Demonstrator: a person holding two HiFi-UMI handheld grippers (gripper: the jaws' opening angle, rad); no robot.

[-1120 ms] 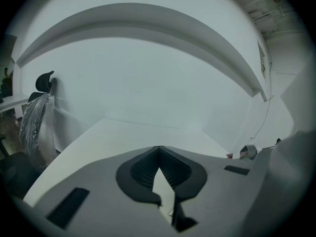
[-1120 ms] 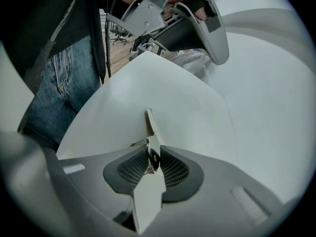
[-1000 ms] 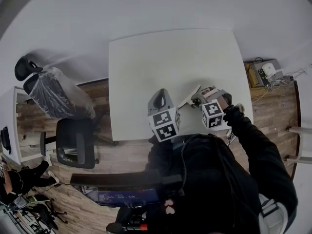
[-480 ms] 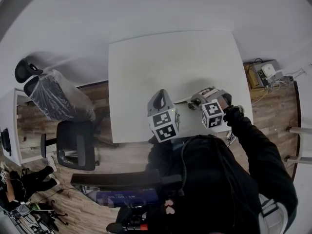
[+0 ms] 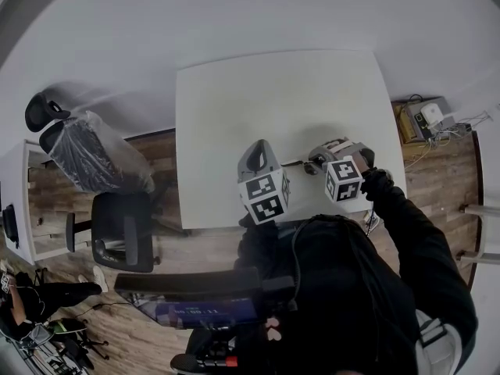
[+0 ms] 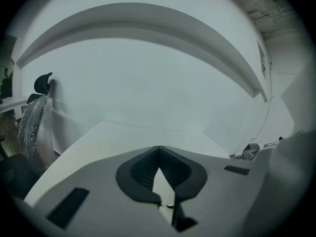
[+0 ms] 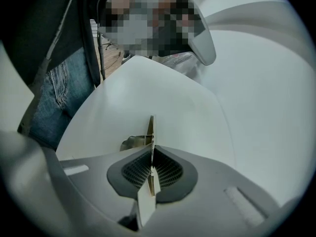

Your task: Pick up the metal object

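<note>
- The right hand-held gripper (image 5: 312, 165) sits low over the near edge of the white counter (image 5: 266, 100), at about 5 o'clock on its top.
- Its jaws are closing tight on the metal object (image 7: 150, 132), a thin flat piece seen edge-on in the right gripper view. The pads (image 7: 140, 169) press on both broad faces.
- Gripping it on edge probably gives the pads two wide surfaces, rather than a thin rim.
- A bent tab of the piece sticks out toward 9 o'clock. I cannot tell whether it has cleared the counter.
- From above, the metal object (image 5: 294, 162) shows only as a fine line reaching from the right jaws toward the left tool.
- The left hand-held gripper (image 5: 255, 148) hangs at 6 o'clock on the counter edge, pointing toward 12. Its jaw tips meet on nothing, so it seems to be parked out of the way.
- A second ago the piece lay as a broad pale strip slanting toward 1 o'clock. Now it is turned thin and level, and the right tool has shifted slightly toward 3 o'clock.
</note>
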